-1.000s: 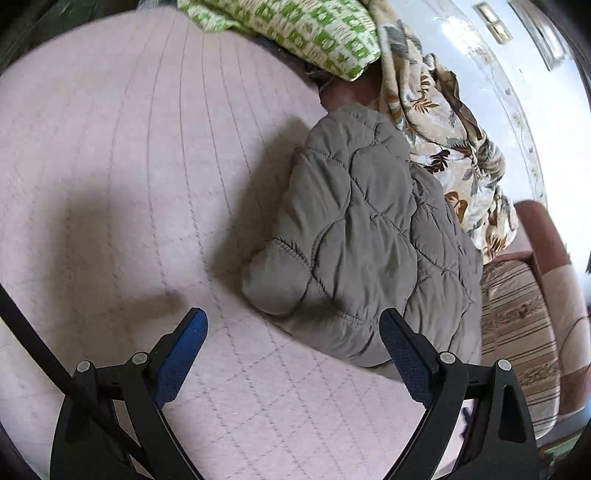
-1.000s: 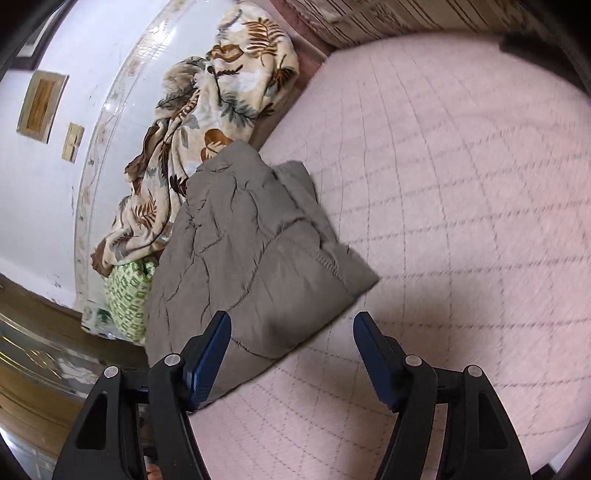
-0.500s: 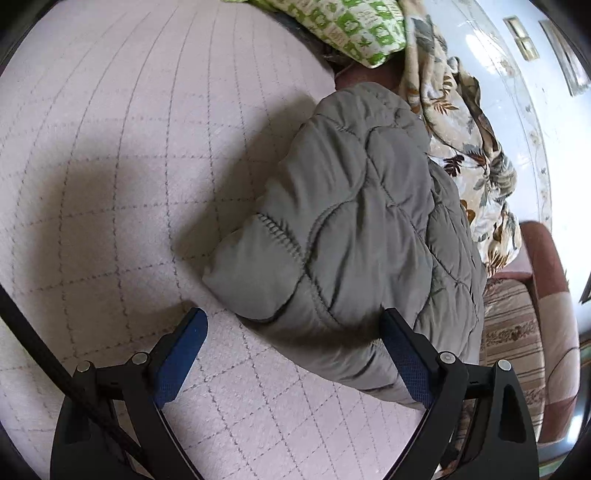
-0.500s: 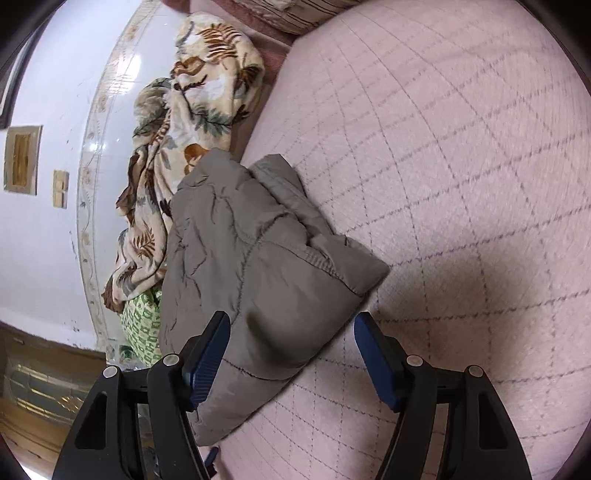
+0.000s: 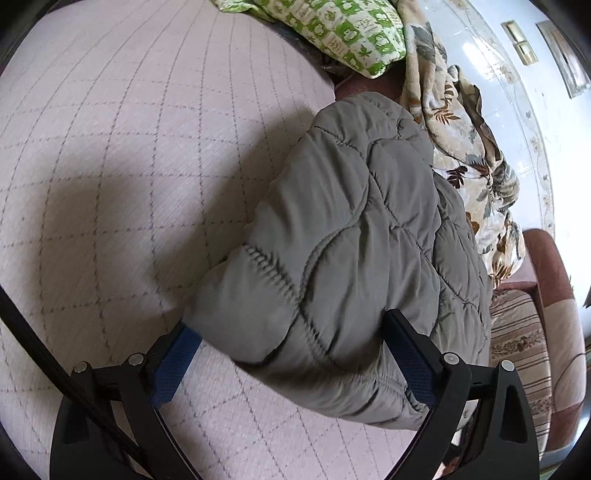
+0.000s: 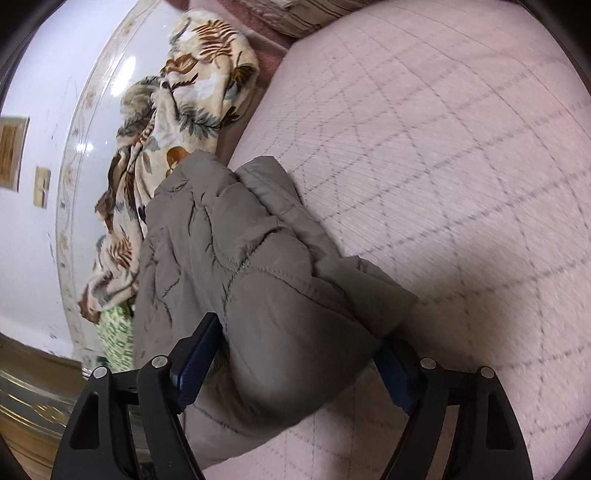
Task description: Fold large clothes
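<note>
A grey quilted jacket (image 5: 351,240) lies folded in a thick bundle on the pink quilted mattress (image 5: 129,147). My left gripper (image 5: 291,350) stands wide, low over the mattress. The jacket's near end bulges between its blue pads (image 5: 177,354), brushing them without being squeezed. From the opposite side, the right wrist view shows the same jacket (image 6: 240,266). My right gripper (image 6: 295,354) straddles its other end there. Its jaws are opening, with the padded fold between them and partly covering the right fingertip (image 6: 391,369).
A green patterned pillow (image 5: 343,29) and a crumpled leaf-print blanket (image 5: 472,155) lie behind the jacket against the white wall. A striped cushion (image 5: 517,350) is at the mattress end. Open mattress (image 6: 443,147) stretches away from the jacket.
Both grippers came in lower and closer. Each end of the jacket, ahead of the fingertips before, now sits between them. The right jaws stand a little wider.
</note>
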Available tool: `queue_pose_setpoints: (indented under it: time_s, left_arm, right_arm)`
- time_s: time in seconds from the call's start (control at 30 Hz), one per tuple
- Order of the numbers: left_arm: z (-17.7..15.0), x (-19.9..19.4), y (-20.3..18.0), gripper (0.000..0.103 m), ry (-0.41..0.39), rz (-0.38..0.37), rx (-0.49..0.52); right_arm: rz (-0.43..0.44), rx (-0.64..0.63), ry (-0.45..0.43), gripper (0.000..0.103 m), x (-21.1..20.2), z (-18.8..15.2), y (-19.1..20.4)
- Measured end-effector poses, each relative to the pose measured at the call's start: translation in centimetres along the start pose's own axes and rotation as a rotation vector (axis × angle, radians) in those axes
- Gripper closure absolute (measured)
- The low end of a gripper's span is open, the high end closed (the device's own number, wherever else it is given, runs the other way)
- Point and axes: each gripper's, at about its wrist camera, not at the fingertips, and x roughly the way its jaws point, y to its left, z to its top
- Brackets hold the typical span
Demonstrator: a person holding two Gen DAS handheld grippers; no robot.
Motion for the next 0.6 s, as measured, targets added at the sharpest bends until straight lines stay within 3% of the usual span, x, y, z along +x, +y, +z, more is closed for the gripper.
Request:
queue_pose_setpoints:
  time_s: [0.03,0.07,0.13,0.23,0.37,0.6]
  left_arm:
    - [0.0,0.1,-0.3,0.007,-0.007,0.005,0.015]
    - [0.0,0.0,-0.4,0.008,-0.013,0.008,0.03]
    - [0.0,-0.3,-1.3,0.03,-0.038,0.034,0.099]
    - [-0.6,-0.9,-3.6,0.045,-0.099,0.12,0.232]
    - [-1.6,-1.2,-6.1,0.053,-0.17,0.238,0.39]
    - [-3.7,-2.1,-9.5,0.055,-0.315,0.394,0.642]
  right_arm:
    - [-0.001,-0.017,-0.001,0.022,0.2,0.0,0.2]
    - [-0.009,-0.044,0.002,0.032,0.4,0.1,0.4]
    - [-0.024,-0.093,0.0,0.046,0.3,0.2,0.8]
    - [-0.104,-0.276,-0.032,0.061,-0.2,-0.5,3.2]
    - [-0.294,-0.611,-0.117,0.066,-0.4,-3.2,7.5]
    - [-0.406,-0.816,-0.192,0.068,-0.7,-5.0,9.4]
